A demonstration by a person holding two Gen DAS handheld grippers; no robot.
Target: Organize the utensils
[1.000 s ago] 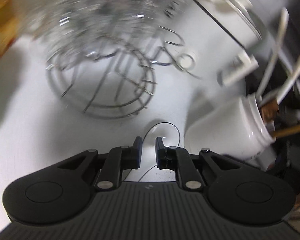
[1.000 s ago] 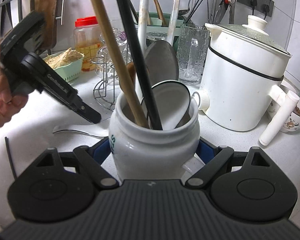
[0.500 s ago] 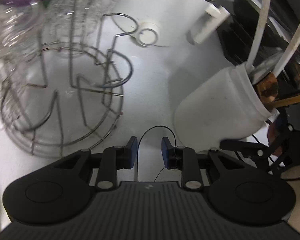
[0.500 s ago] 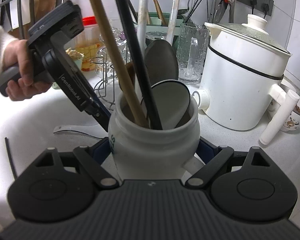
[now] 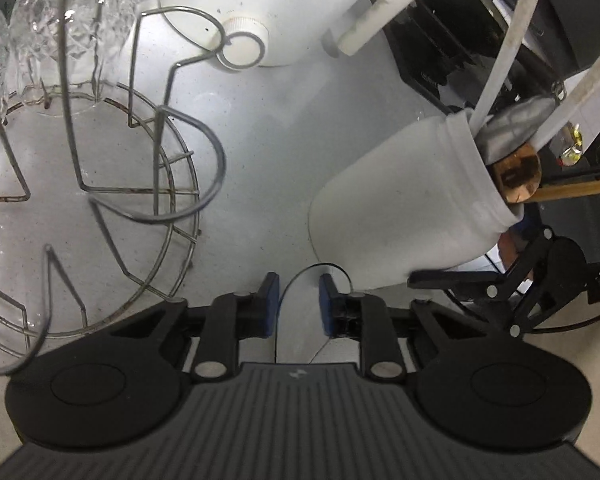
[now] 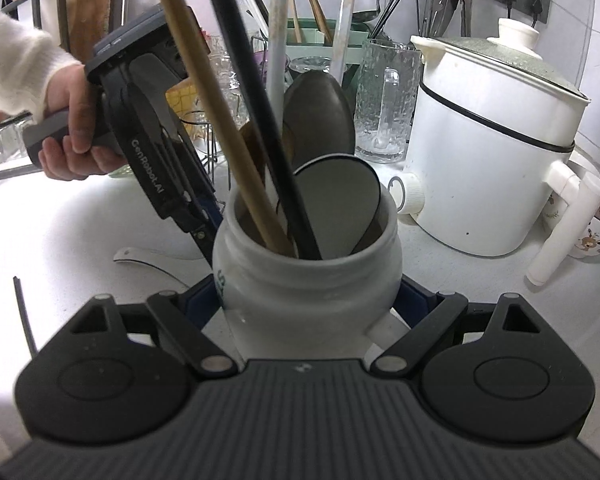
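**Entry: utensil jar, mid-sort, tipping hazard**

Item: white jar [image 6: 308, 280], upright on the counter [image 6: 80, 232], crowded with long-handled utensils; right gripper [image 6: 308, 300] clamped around its body. Left gripper [image 5: 298, 306]: jaws just narrowed, a slim gap between them, nothing in it, poised over bare counter beside the jar. White spoon [image 6: 148, 256] lies loose on the counter left of the jar. Risk (judged): the left gripper knocking the leaning handles, levering the jar over; the shallow spoon skidding away from the pads.

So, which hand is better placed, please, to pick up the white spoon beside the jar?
Left. The right gripper is clamped on the jar; the left gripper, its fingers just closing further but holding nothing, points down near the spoon.
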